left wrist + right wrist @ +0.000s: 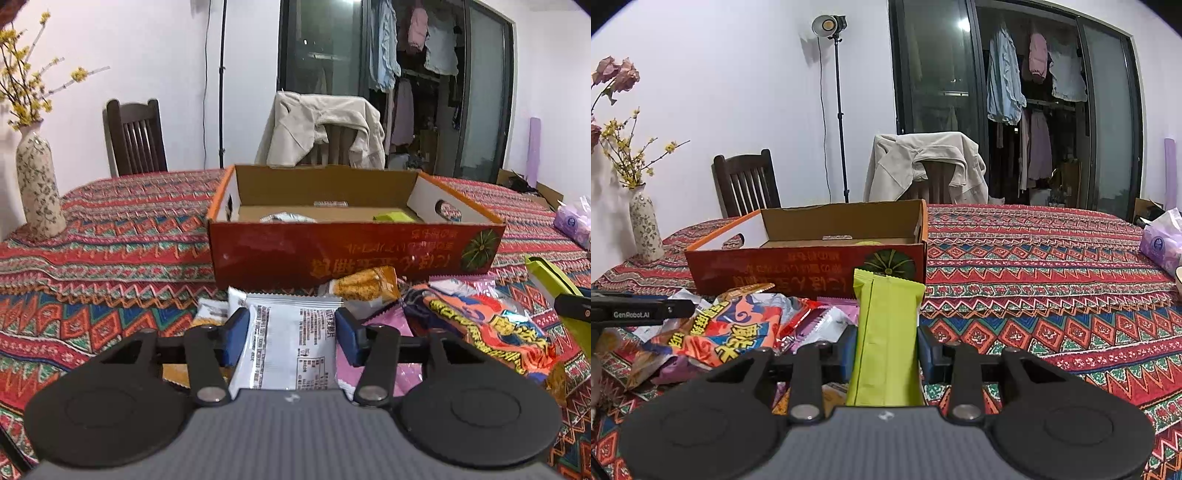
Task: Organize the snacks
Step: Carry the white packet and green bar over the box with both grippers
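Item, white snack packet [284, 343]: flat foil sachet, printed side up, lying on top of the loose pile on the patterned tablecloth [110, 236], just in front of the cardboard box [354, 251]. Long axis runs away from the camera toward the box; far crimped end points at the box's near wall.

Left gripper [291, 332]: blue pads sit against both long edges of the white packet. The packet lies between them and appears lightly pinched; whether the grip is firm I cannot tell.

Item, green snack packet [886, 336]: long slim pouch with back seam showing, held raised by the right gripper [886, 354], whose jaws are pressed onto its sides. Long axis points forward and up, top end toward the box's right corner.

Step in hand, as judged: both claws loaded or loading, ahead of transfer into the box. The next move calls for lifting each packet clear of the near wall and releasing inside, beside the pieces already lying on the box floor.

Remaining stock: orange-red bag [491, 332], orange cracker packet [365, 284], pink wrapper [384, 325], all heaped between the two grippers.

Surroundings: vase [38, 188] far left, tissue pack [1161, 245] far right.
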`<move>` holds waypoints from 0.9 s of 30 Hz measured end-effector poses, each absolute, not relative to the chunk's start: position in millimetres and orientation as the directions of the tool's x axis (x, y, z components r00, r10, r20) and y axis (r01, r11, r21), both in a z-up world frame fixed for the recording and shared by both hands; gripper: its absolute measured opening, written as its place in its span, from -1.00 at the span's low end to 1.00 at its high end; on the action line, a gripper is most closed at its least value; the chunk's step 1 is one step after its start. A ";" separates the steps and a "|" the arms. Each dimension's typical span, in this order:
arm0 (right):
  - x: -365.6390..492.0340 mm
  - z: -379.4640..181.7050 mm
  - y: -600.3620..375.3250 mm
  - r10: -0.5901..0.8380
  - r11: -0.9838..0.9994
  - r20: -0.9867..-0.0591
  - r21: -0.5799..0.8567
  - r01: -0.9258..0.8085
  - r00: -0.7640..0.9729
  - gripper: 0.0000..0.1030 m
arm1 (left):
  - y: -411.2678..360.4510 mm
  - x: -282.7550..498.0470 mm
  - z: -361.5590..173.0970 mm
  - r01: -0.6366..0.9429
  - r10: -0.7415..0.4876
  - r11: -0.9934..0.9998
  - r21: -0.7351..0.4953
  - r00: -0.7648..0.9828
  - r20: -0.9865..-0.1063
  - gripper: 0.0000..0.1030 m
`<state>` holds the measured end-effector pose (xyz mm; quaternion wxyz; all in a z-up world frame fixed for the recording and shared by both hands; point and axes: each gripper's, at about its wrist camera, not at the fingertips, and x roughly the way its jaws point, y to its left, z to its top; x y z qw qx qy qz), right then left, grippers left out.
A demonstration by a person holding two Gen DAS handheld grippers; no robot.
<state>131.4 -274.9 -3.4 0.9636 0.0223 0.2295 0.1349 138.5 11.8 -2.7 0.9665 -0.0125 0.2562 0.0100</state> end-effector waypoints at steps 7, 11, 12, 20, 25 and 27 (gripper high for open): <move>130.9 5.3 -270.3 0.274 0.962 -0.409 0.096 -0.257 0.871 -0.35 | 10.4 129.7 19.9 -0.041 0.033 0.999 -0.013 0.913 -0.406 0.00; 136.4 14.2 -266.6 0.275 0.961 -0.383 0.093 -0.259 0.882 -0.35 | 7.9 132.7 35.0 -0.056 0.044 0.998 -0.023 0.932 -0.360 0.00; 138.0 16.9 -265.5 0.276 0.961 -0.376 0.092 -0.260 0.885 -0.35 | 6.4 134.7 38.9 -0.057 0.045 0.998 -0.023 0.935 -0.352 0.00; 166.9 51.8 -253.4 0.281 0.960 -0.317 0.095 -0.264 0.906 -0.35 | -9.9 157.1 70.2 -0.052 0.044 0.998 -0.023 0.957 -0.287 0.00; 200.6 73.6 -241.8 0.271 0.962 -0.300 0.091 -0.256 0.914 -0.35 | -16.6 181.3 89.2 -0.067 0.058 0.997 -0.030 0.965 -0.255 0.01; 214.6 78.9 -237.2 0.267 0.964 -0.300 0.091 -0.251 0.916 -0.35 | -18.6 193.3 94.7 -0.079 0.069 0.996 -0.031 0.967 -0.245 0.01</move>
